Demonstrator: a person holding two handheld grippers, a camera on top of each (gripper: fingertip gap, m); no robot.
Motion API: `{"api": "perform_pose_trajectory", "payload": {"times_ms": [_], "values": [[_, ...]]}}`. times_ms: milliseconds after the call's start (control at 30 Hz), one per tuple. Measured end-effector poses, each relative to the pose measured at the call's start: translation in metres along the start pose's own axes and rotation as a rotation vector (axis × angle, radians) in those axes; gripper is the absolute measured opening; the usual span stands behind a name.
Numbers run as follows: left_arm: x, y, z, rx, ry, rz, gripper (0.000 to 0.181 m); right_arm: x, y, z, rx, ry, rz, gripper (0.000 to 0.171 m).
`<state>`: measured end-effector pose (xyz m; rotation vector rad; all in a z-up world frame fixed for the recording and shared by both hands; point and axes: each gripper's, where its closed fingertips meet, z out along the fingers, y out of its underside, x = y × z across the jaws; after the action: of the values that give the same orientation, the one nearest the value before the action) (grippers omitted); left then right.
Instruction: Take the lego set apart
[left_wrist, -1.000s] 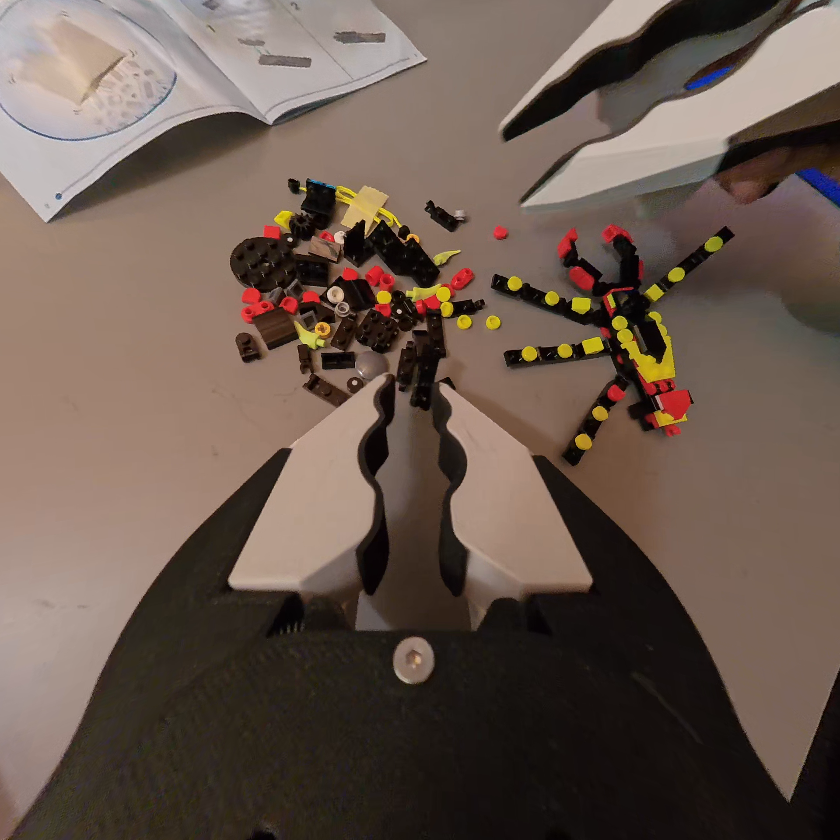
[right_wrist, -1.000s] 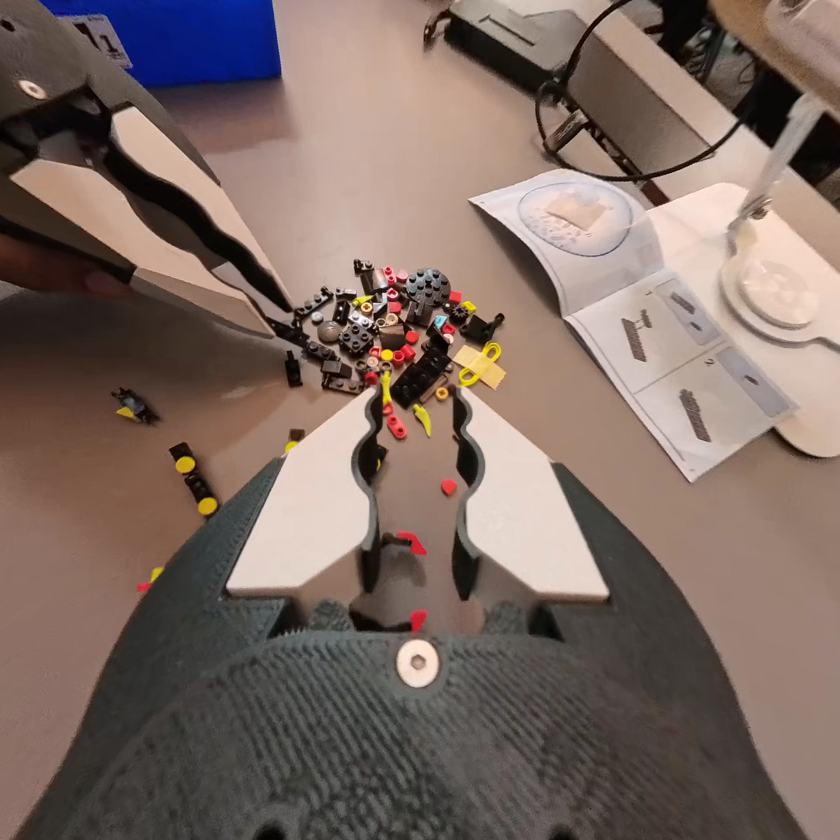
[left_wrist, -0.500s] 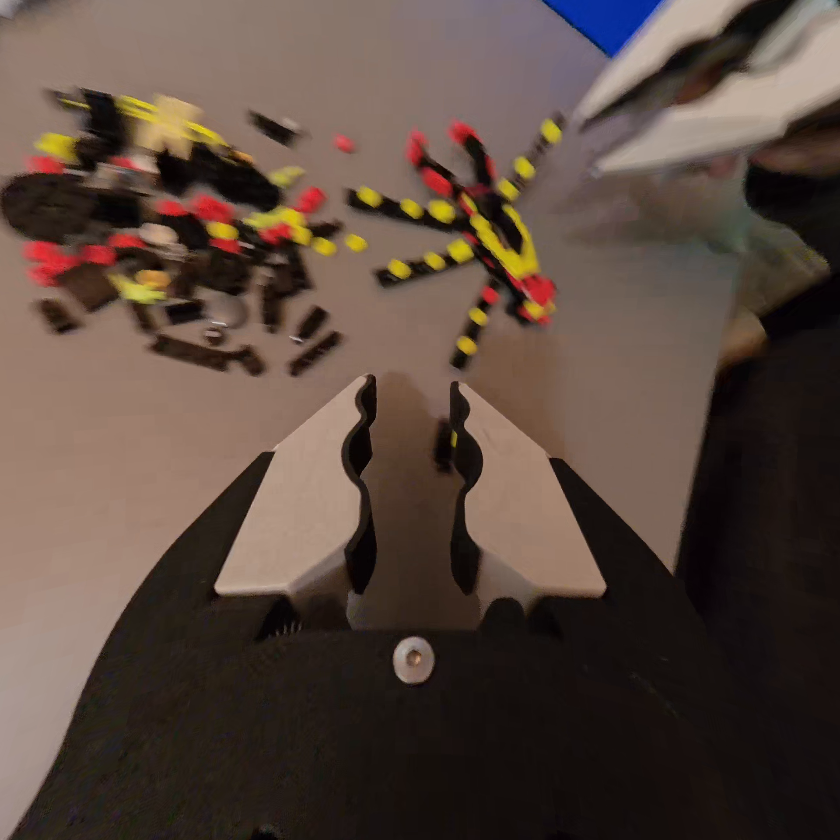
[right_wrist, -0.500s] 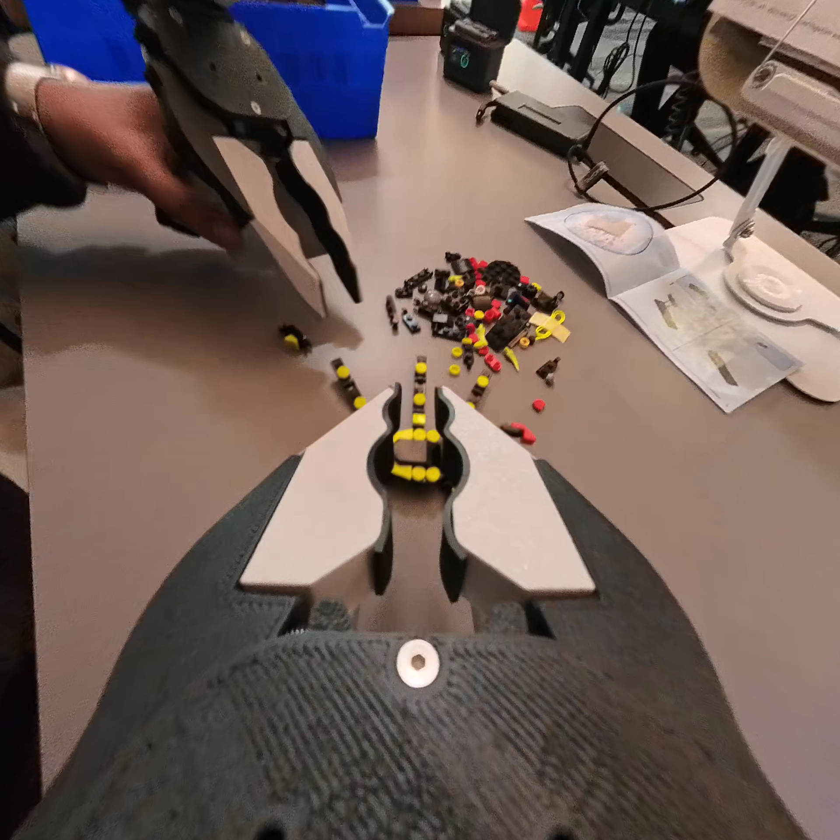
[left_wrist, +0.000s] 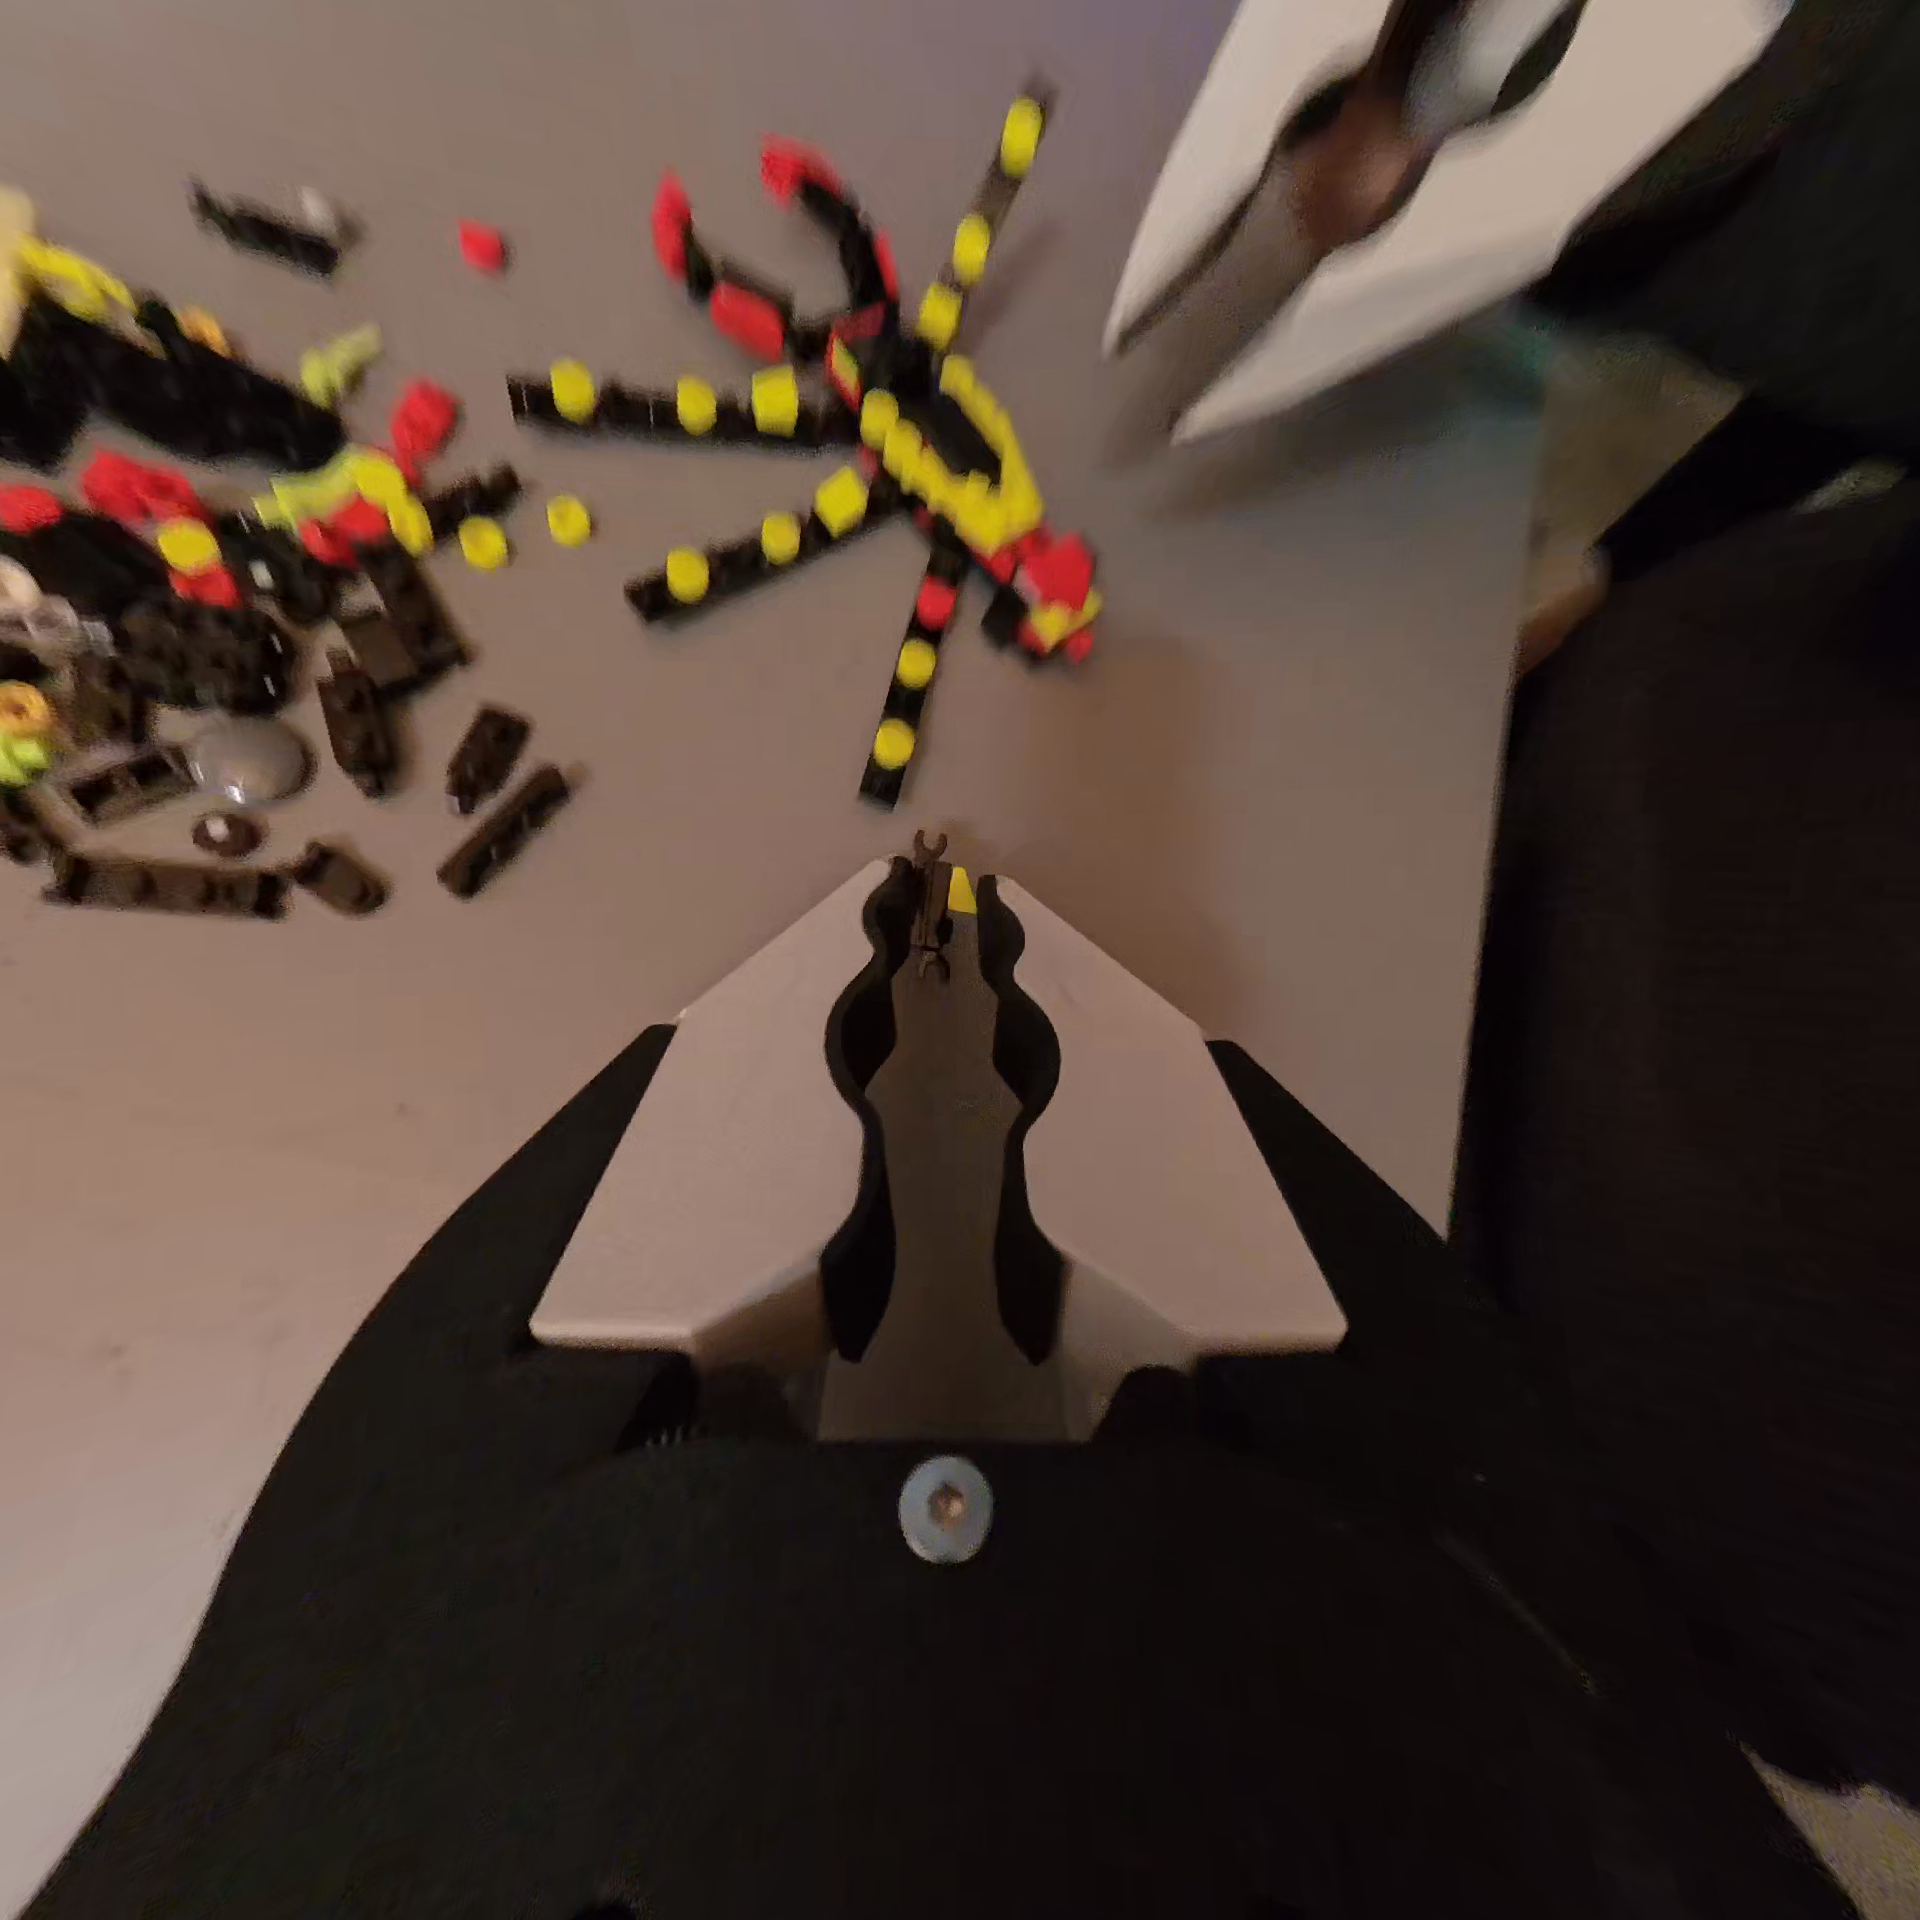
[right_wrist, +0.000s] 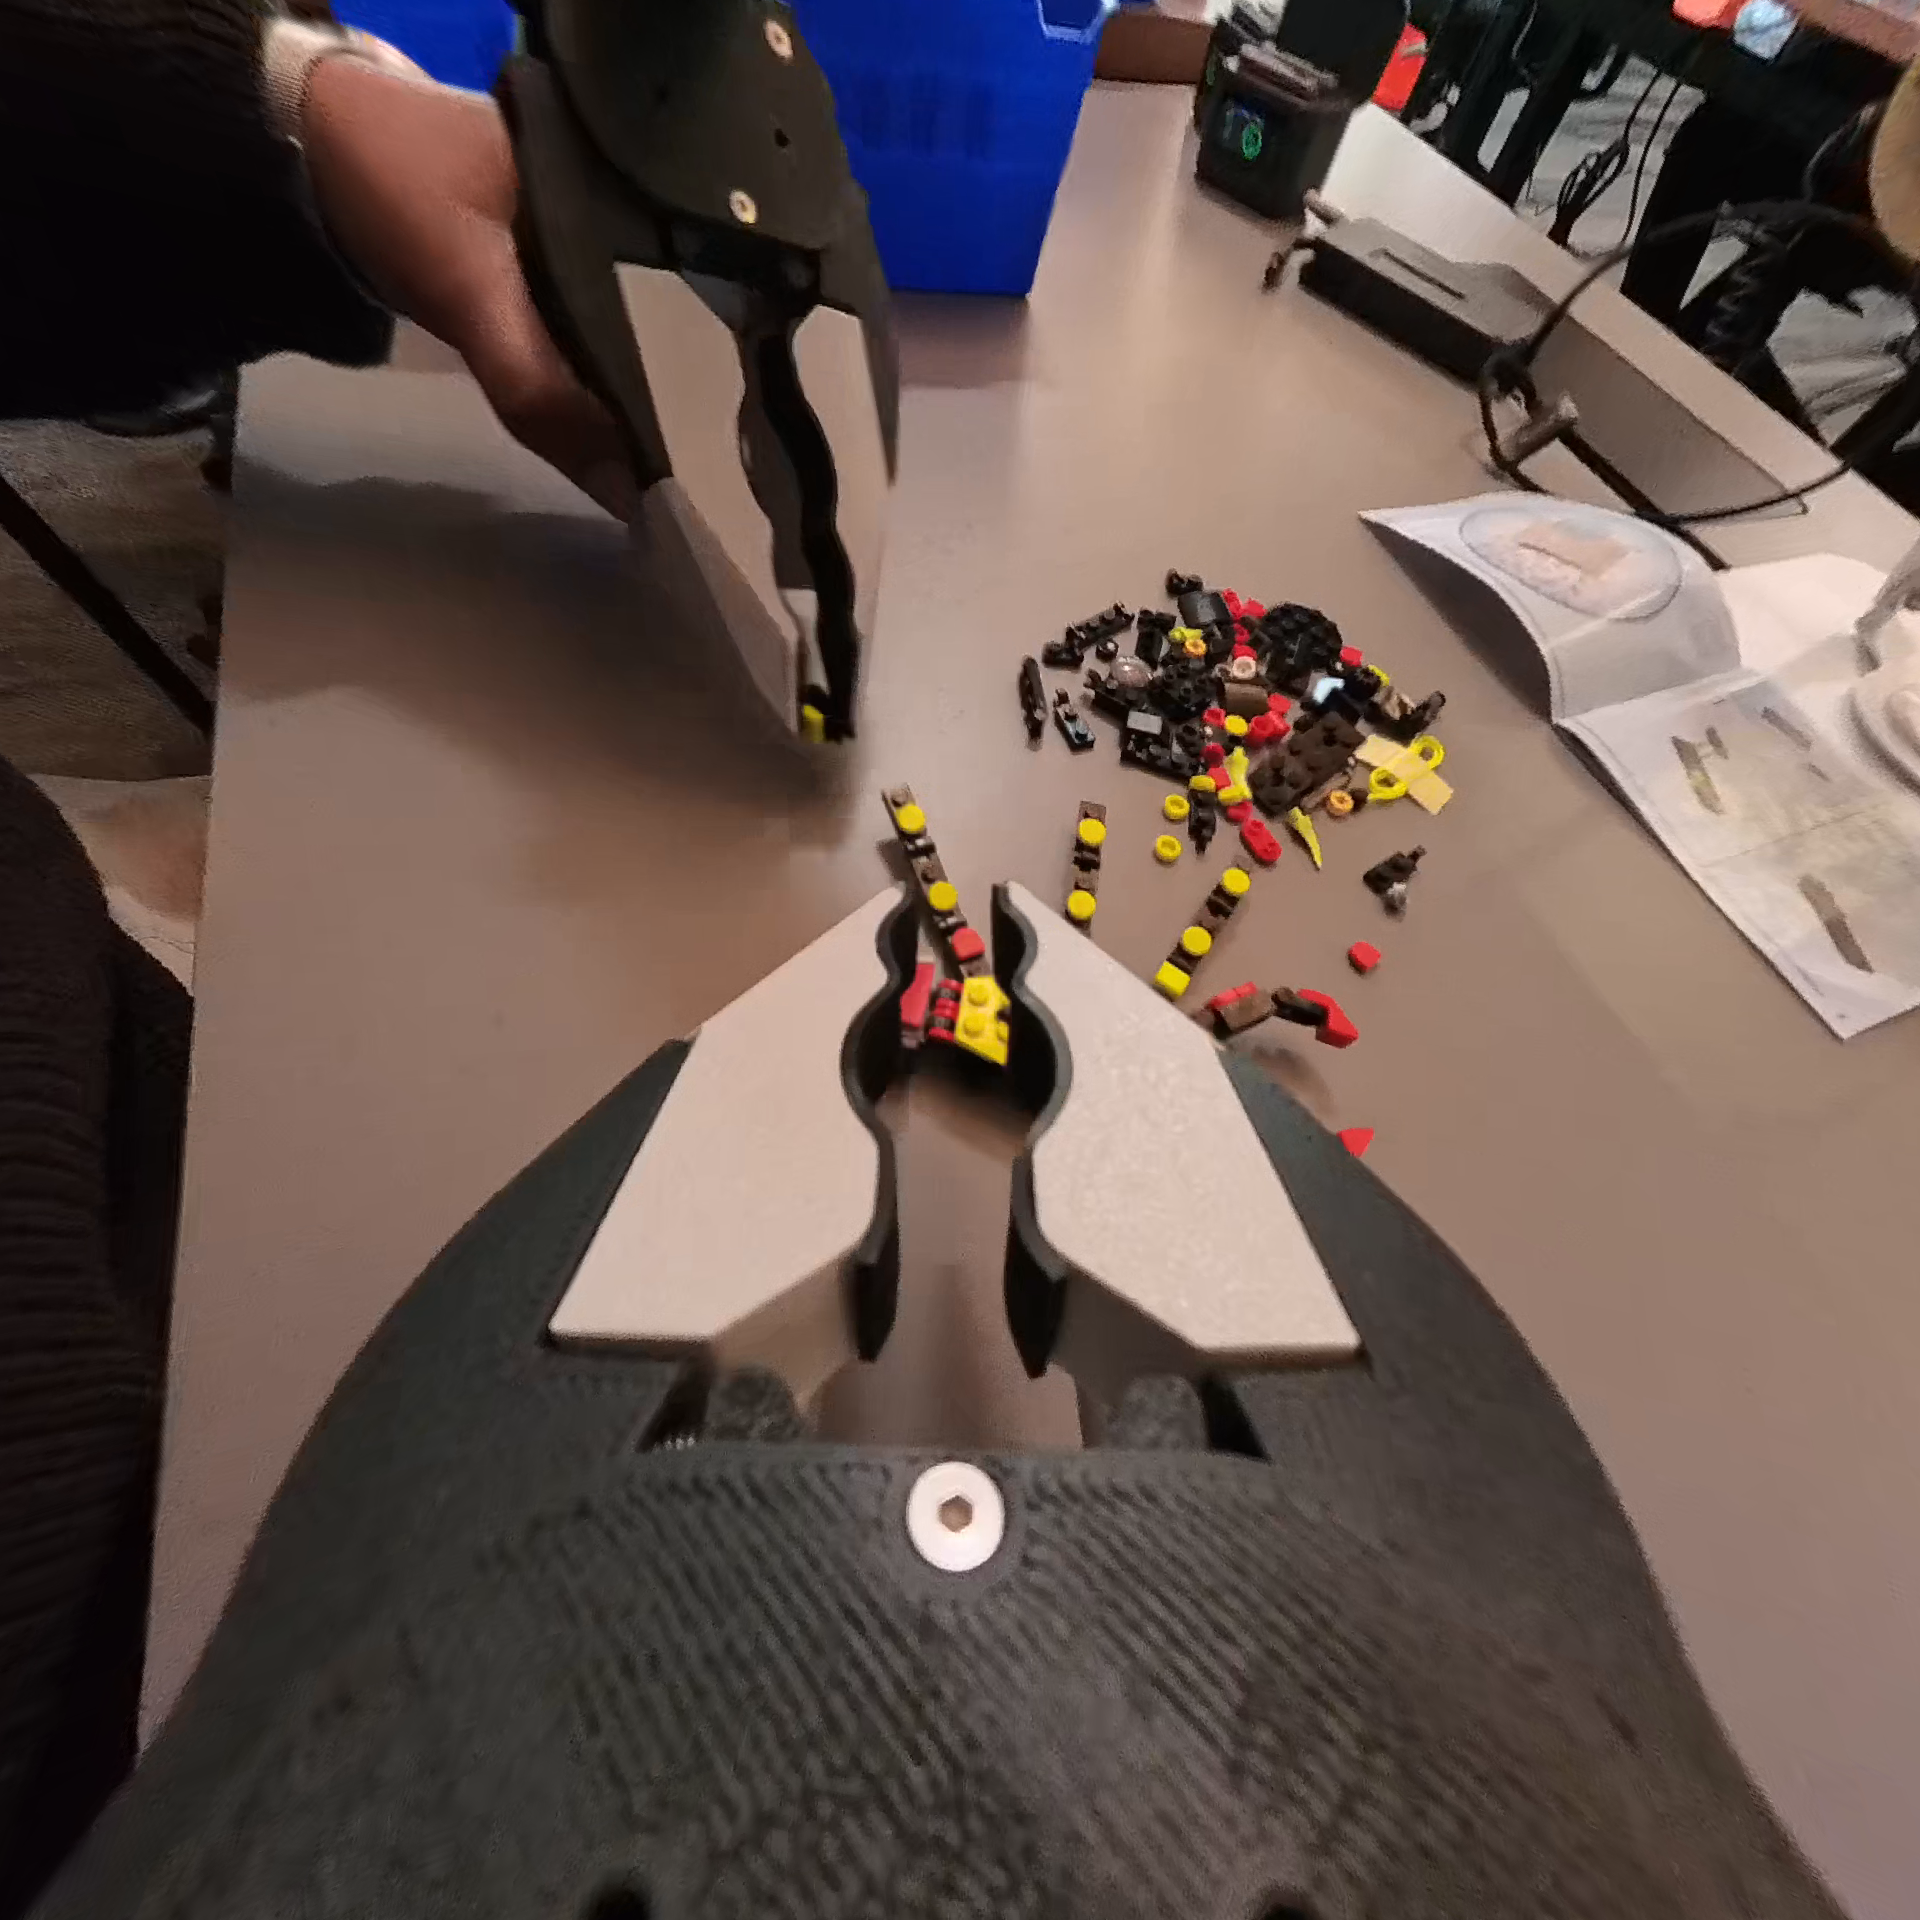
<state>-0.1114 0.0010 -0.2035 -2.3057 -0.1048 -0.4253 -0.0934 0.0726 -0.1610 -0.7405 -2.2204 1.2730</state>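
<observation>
No writing can be read in either view. In the right wrist view the open instruction booklet at 3 o'clock carries printed pictures and small marks, all too blurred to make out. A small dark device at 1 o'clock, at the far end of the table, has a green-lit display whose signs are too small to tell. The blue bin at 12 o'clock shows no legible label. The loose lego pieces bear no mark that can be read. The left wrist view is motion-blurred and shows no lettering.
</observation>
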Motion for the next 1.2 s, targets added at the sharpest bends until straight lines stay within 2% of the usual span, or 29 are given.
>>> {"api": "perform_pose_trajectory", "payload": {"times_ms": [33, 100, 167, 233, 300, 400, 500, 567, 633, 700, 800, 967, 1100, 1200], "values": [[0.004, -0.014, -0.004, 0.079, 0.019, -0.009, 0.011, -0.003, -0.005, 0.000, 0.024, -0.008, -0.002, 0.013], [0.015, -0.043, -0.013, 0.248, 0.056, -0.002, 0.011, -0.009, -0.022, -0.003, 0.111, -0.032, 0.052, 0.014], [0.025, -0.062, -0.019, 0.341, 0.029, 0.073, 0.010, -0.005, -0.044, -0.009, 0.236, -0.041, 0.232, 0.018], [0.029, -0.071, -0.021, 0.364, -0.093, 0.214, 0.011, 0.003, -0.057, -0.015, 0.343, -0.076, 0.459, 0.022], [0.037, -0.079, -0.022, 0.383, -0.168, 0.315, 0.011, 0.003, -0.052, -0.013, 0.339, -0.145, 0.600, 0.028], [0.052, -0.086, -0.020, 0.404, -0.162, 0.353, 0.011, -0.007, -0.044, -0.006, 0.279, -0.237, 0.662, 0.029], [0.061, -0.085, -0.012, 0.379, -0.150, 0.399, 0.011, -0.015, -0.050, -0.007, 0.314, -0.346, 0.774, 0.030], [0.060, -0.083, -0.007, 0.347, -0.191, 0.437, 0.010, -0.020, -0.054, -0.010, 0.342, -0.437, 0.843, 0.018], [0.062, -0.083, -0.005, 0.340, -0.209, 0.461, 0.011, -0.021, -0.053, -0.011, 0.342, -0.481, 0.894, 0.017], [0.065, -0.085, -0.006, 0.358, -0.202, 0.459, 0.009, -0.021, -0.048, -0.009, 0.314, -0.485, 0.893, 0.007], [0.066, -0.085, -0.004, 0.362, -0.188, 0.451, 0.011, -0.023, -0.047, -0.009, 0.298, -0.483, 0.860, 0.007], [0.061, -0.081, -0.005, 0.358, -0.145, 0.401, 0.024, -0.014, -0.045, -0.015, 0.297, -0.465, 0.826, 0.007], [0.066, -0.067, 0.003, 0.308, 0.092, 0.192, 0.030, -0.026, -0.048, -0.024, 0.274, -0.575, 0.734, 0.007], [0.080, -0.061, 0.003, 0.284, 0.231, 0.154, 0.025, -0.036, -0.043, -0.023, 0.199, -0.532, 0.524, 0.007]]}}
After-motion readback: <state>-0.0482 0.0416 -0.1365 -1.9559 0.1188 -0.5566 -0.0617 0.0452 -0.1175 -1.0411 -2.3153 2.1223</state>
